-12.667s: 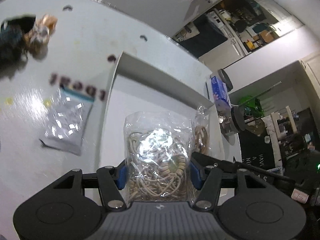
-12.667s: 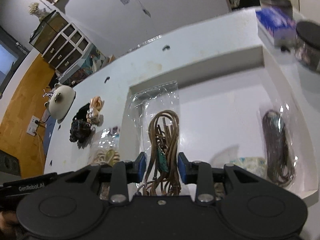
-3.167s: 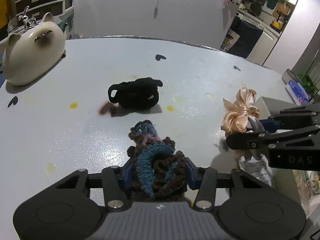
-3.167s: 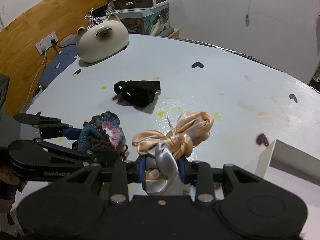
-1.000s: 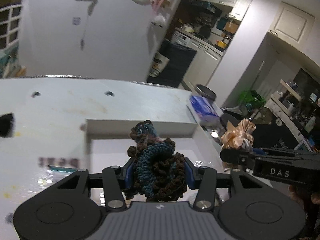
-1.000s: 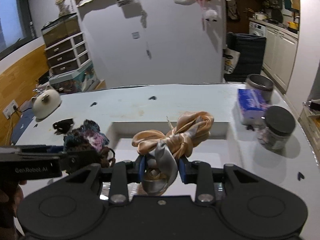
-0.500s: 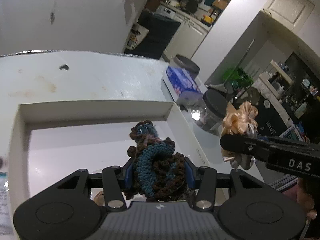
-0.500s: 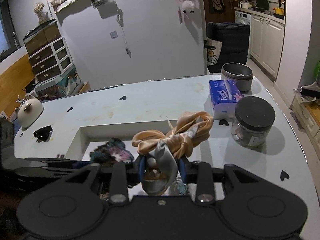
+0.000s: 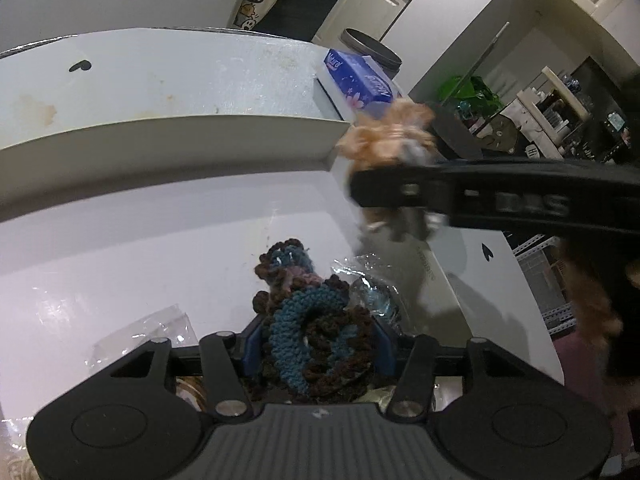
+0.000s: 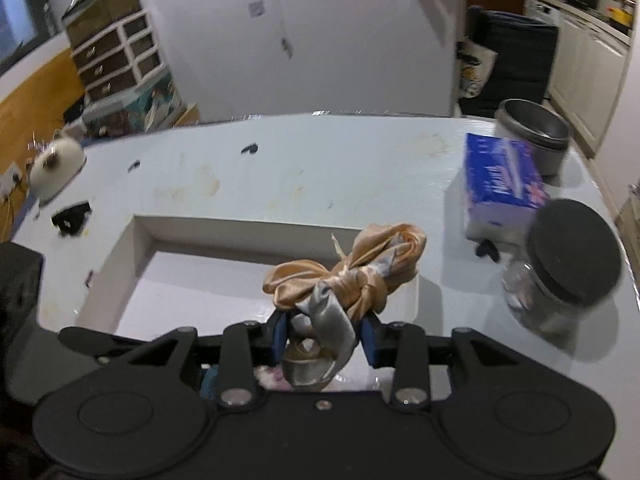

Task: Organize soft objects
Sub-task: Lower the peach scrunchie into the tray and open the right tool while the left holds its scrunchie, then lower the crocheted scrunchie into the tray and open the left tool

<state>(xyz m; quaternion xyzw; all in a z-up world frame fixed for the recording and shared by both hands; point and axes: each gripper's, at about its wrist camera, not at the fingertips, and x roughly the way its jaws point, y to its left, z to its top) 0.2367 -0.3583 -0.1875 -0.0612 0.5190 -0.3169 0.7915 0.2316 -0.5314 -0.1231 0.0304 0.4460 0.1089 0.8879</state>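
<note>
Here, the left gripper has its 2 jaws pressed in on a crocheted scrunchie of teal and brown yarn, held above the floor of the white tray. Clear plastic bags lie on the tray floor at 1 o'clock from the scrunchie. The right gripper is closed around a peach and silver satin ribbon bow, held over the tray's right end. On the table at 2 o'clock from the bow sit a blue tissue box and a black-lidded jar; a black fabric item lies at 10 o'clock.
</note>
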